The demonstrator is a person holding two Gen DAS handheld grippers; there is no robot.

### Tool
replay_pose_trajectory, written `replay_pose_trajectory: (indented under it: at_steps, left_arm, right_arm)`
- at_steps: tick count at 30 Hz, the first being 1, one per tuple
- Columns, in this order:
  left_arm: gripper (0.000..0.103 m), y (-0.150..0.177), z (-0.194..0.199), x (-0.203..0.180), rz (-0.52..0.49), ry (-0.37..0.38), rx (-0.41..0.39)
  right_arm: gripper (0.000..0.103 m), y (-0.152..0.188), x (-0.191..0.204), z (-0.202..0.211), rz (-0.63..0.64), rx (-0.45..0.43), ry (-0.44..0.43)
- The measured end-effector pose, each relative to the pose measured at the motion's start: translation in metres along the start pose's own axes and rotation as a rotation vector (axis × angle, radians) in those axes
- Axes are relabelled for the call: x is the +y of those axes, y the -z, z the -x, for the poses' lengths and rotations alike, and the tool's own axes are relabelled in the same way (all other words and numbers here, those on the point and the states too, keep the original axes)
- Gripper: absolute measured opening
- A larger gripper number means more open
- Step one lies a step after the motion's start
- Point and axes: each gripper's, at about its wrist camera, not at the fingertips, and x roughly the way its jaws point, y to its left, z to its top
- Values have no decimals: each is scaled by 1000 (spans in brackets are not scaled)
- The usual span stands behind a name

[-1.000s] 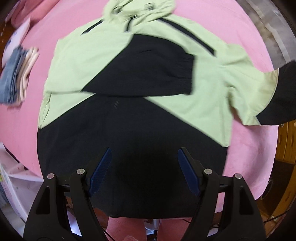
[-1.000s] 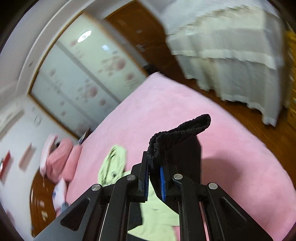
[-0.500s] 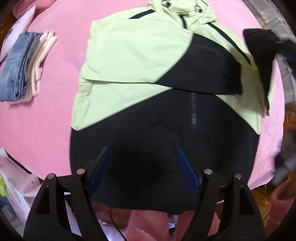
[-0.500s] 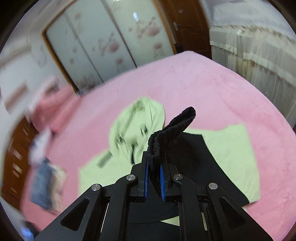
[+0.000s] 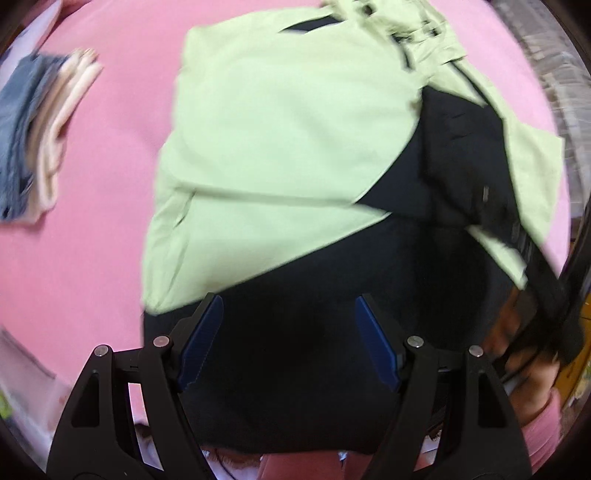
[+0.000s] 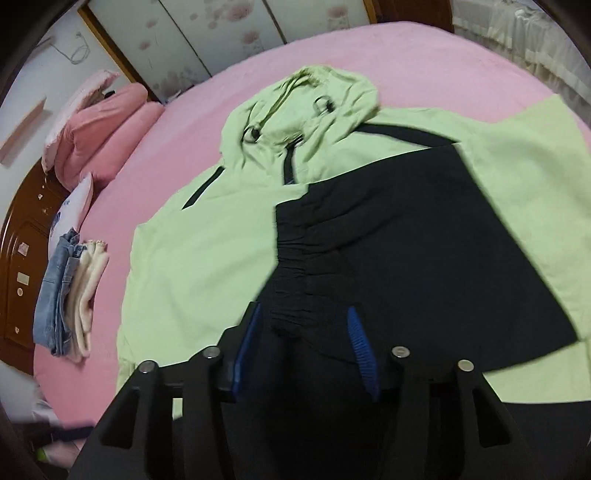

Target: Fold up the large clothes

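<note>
A light green and black hooded jacket (image 5: 280,155) lies flat on the pink bed, hood (image 6: 303,99) at the far end, black hem nearest me. Both sleeves are folded across the chest. The black right sleeve with its gathered cuff (image 6: 291,266) lies over the front. My right gripper (image 6: 303,343) is open just above that cuff, the cuff lying between its blue pads. My left gripper (image 5: 288,332) is open and empty over the black hem. The right gripper also shows blurred in the left wrist view (image 5: 546,302).
A folded stack of jeans and pale clothes (image 6: 70,291) lies on the bed to the left, also in the left wrist view (image 5: 33,140). Pink pillows (image 6: 99,136) sit at the far left. A wardrobe (image 6: 207,33) stands behind the bed (image 6: 424,62).
My right gripper carried the black sleeve over the jacket front, lowered it and opened, leaving the cuff lying there. The left gripper stayed open and shifted slightly over the hem.
</note>
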Motion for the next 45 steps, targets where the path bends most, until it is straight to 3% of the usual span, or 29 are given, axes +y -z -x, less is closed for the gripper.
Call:
replay_pose_trajectory:
  at_steps: [4, 6, 10, 13, 16, 19, 21, 22, 24, 27, 30, 31, 32, 33, 39, 41, 45]
  left_arm:
    - [72, -27, -3, -35, -87, 59, -66]
    - [72, -44, -9, -60, -108, 93, -89]
    - [72, -70, -29, -95, -118, 162, -98]
    - [71, -84, -51, -117, -102, 144, -55]
    - [63, -93, -71, -128, -49, 127, -13]
    - [63, -102, -84, -137, -4, 120, -23]
    - [51, -104, -92, -148, -9, 96, -44]
    - [31, -105, -95, -154, -17, 79, -48]
    - [24, -103, -98, -165, -30, 17, -68]
    - [21, -100, -83, -176, -27, 39, -134]
    - [20, -95, -48, -184, -21, 111, -263]
    - [19, -95, -36, -186, -25, 129, -302]
    - [19, -95, -21, -190, -26, 145, -348]
    - [19, -96, -11, -191, -23, 154, -376]
    - [19, -107, 75, -157, 80, 242, -569]
    - [19, -106, 95, -134, 122, 235, -609]
    - [19, -101, 106, -85, 224, 107, -607]
  right_arm:
    - [54, 16, -29, 46, -36, -48, 75]
    - [54, 28, -50, 65, -73, -71, 165]
    - [54, 41, -79, 88, -99, -59, 231]
    - [54, 53, -96, 103, -119, -37, 270]
    - [54, 60, -118, 113, -126, -10, 337]
    - [54, 59, -141, 108, -120, 22, 351]
    - [54, 58, -157, 105, -107, 43, 361]
    - [54, 56, -164, 102, -106, 51, 364]
    - [54, 55, -180, 101, -120, 70, 356]
    - [54, 53, -198, 104, -145, 104, 289]
    - [55, 53, -206, 109, -131, 116, 256]
    - [60, 53, -207, 110, -122, 119, 252]
    - [69, 54, -208, 112, -109, 120, 267]
    - [71, 55, -210, 115, -96, 111, 292]
    - [72, 54, -221, 120, -75, 89, 303]
    - [72, 51, -221, 116, -44, 85, 314]
    - [72, 43, -212, 105, 57, 68, 357]
